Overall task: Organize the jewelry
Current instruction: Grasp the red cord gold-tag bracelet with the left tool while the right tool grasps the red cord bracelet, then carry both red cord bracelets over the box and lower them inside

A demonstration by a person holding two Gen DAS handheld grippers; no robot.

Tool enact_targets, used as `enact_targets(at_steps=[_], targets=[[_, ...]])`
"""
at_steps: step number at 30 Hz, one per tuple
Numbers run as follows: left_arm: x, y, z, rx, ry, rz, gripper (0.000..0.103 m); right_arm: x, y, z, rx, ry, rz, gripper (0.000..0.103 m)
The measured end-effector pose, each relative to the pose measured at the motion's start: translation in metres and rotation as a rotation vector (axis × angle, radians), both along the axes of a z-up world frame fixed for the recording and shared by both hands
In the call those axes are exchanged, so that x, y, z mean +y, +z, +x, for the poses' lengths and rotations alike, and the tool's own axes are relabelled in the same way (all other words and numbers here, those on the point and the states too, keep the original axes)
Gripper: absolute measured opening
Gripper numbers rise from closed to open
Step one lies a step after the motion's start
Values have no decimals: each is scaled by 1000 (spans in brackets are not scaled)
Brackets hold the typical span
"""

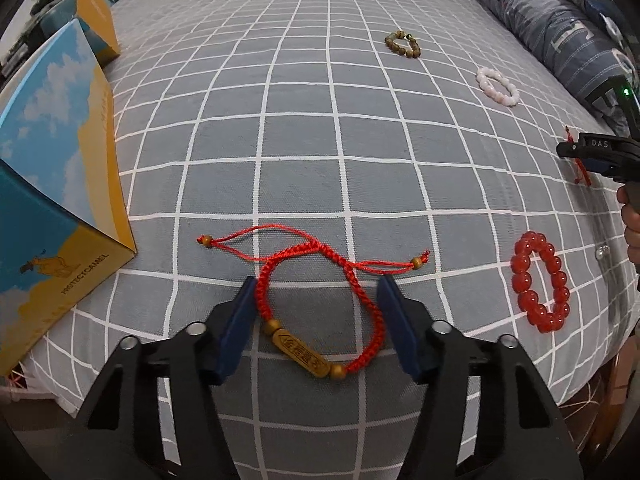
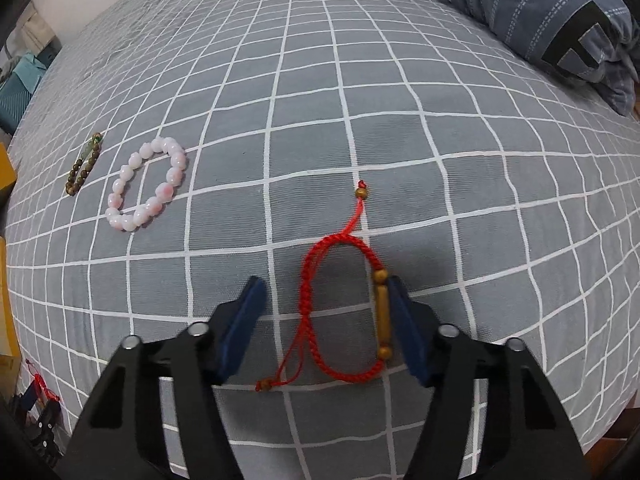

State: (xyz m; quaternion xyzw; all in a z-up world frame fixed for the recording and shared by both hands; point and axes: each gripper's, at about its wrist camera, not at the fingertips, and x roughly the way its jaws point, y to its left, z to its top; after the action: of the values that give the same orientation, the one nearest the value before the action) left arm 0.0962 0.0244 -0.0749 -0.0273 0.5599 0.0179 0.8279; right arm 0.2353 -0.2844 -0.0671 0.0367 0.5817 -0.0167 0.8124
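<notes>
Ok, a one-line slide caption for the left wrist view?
Left gripper straddling a red cord bracelet on a checked bedsheet, jaws not gripping it.

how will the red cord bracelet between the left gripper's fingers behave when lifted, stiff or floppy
Probably floppy: the red cord bracelet is thin braid lying slack on the bedsheet. Its loose tails would likely dangle, and the gold bar may drag that side down.
</notes>
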Motion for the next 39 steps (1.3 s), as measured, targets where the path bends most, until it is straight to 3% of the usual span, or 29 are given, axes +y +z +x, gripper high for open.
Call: enact_targets(at_steps=[5,7,9,12,28,39], targets=[[0,2,-3,2,-10,-11,41,-1,2,-4,6,-3,-6,29],[0,3,-4,2,-11,-13,31,-2,2,-3,9,-7,-8,15],[1,5,-5,1,-11,-26,13,-3,3,-4,10,-11,-2,7],[1,8,-6,-4,-12,-27,9,0,4,-3,6,-16,-2,6],[4,16,-10,-23,-14,-40,9,3,10,-5,-12,-13,-23,6],[13,48,-2,-73,5,-14,9,11,39,-19,-75,-4,-26,6]])
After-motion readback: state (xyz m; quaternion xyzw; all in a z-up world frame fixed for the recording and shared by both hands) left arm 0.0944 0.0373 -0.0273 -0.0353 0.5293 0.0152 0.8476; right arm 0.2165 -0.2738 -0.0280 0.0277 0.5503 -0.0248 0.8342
